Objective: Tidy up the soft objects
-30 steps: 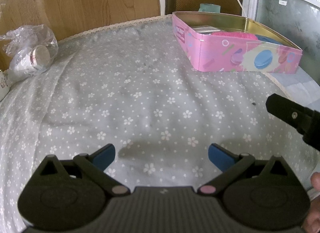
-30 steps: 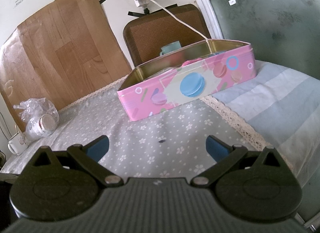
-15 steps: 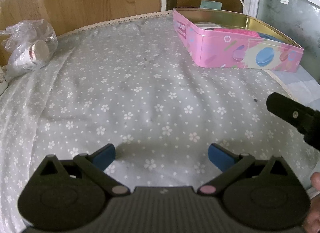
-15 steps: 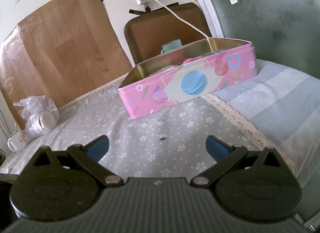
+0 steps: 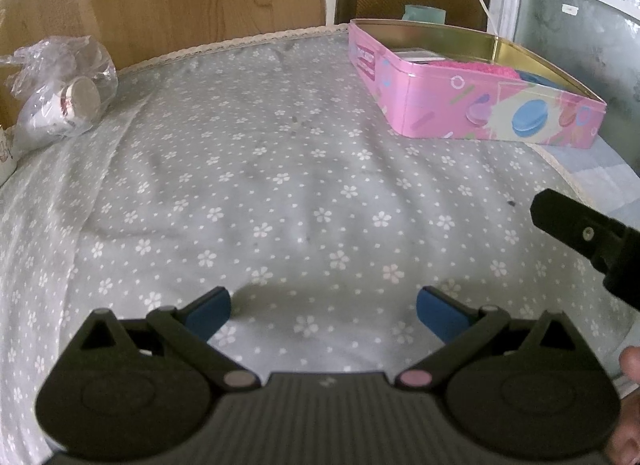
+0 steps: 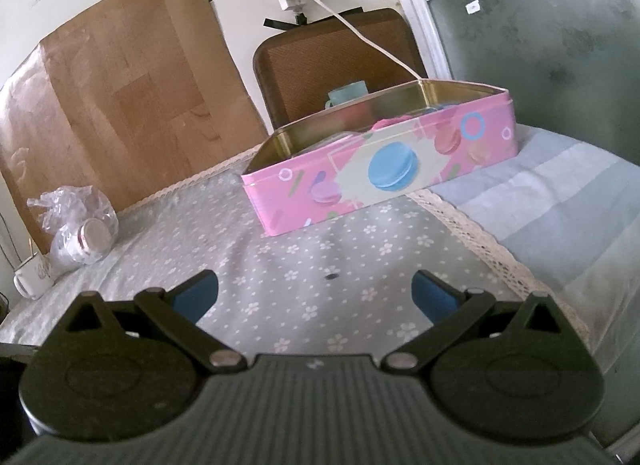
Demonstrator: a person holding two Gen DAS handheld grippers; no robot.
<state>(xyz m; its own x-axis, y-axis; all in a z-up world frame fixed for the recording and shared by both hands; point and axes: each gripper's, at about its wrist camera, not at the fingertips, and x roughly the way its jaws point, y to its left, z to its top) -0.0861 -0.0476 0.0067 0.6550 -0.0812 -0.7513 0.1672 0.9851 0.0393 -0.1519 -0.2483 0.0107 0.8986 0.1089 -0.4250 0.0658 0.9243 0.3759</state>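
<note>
Tin (image 5: 476, 105) at two o'clock in the left view, pink, lid off, gold inside, resting on the flowered cloth (image 5: 280, 185). Inside it, pink soft thing (image 5: 460, 67) near the middle, blue soft thing (image 5: 534, 77) toward the right end, pale flat item (image 5: 416, 55) at the far left. Left gripper (image 5: 323, 307) at six o'clock, blue fingers (image 5: 210, 311) spread wide, holding nothing, low over bare cloth. Right gripper (image 6: 314, 293) likewise at six o'clock in its own view, fingers (image 6: 432, 295) wide apart, nothing between them, tin (image 6: 384, 177) at twelve o'clock, well apart. Bagged cup (image 5: 76, 99) at ten o'clock, clear plastic around it. Chair (image 6: 336, 61) behind the tin.
</note>
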